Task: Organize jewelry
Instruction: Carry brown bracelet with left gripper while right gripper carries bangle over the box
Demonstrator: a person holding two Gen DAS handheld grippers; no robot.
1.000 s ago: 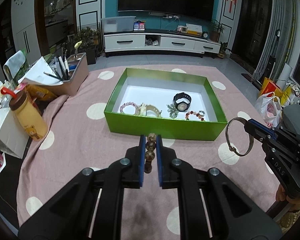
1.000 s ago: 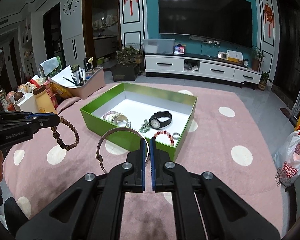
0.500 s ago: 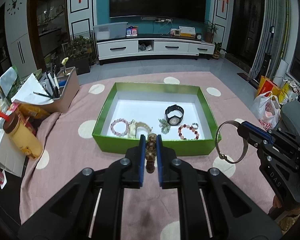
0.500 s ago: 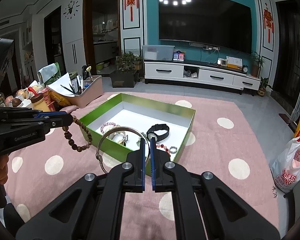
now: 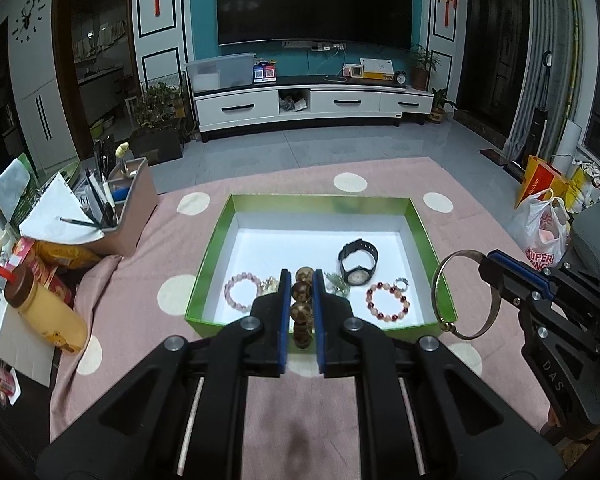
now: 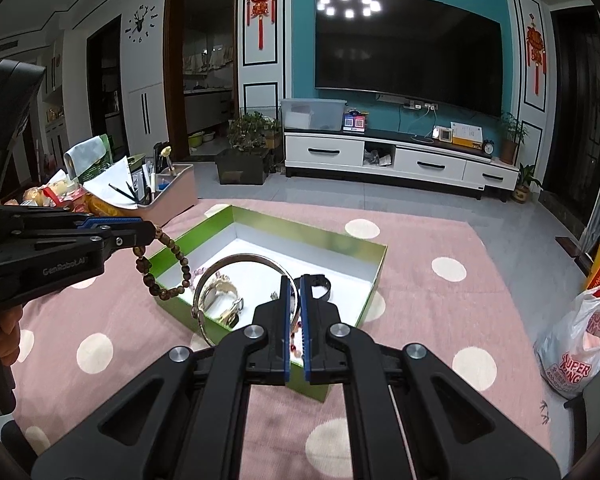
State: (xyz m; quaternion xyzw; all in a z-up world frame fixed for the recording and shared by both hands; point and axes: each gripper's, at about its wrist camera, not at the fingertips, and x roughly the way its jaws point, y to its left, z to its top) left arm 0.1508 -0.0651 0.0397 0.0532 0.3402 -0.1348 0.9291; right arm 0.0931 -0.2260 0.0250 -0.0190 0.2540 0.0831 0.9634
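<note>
Both grippers have advanced toward the green box (image 5: 210,248). Left wrist view: left gripper (image 5: 301,280) clenches the brown bead bracelet (image 5: 302,292) over its near edge. Right wrist view: right gripper (image 6: 294,286) clamps the silver bangle (image 6: 220,270) above the box's near-left part.

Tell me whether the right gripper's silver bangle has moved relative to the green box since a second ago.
Yes. The silver bangle has advanced toward and over the green box, now overlapping its interior instead of its near wall.

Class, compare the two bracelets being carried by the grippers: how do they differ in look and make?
The wooden bead bracelet, in the left gripper, is a string of dark brown beads that droops in a loose loop. The metal bangle, in the right gripper, is one smooth, thin, rigid silvery ring. Both are held up near the green box.
</note>
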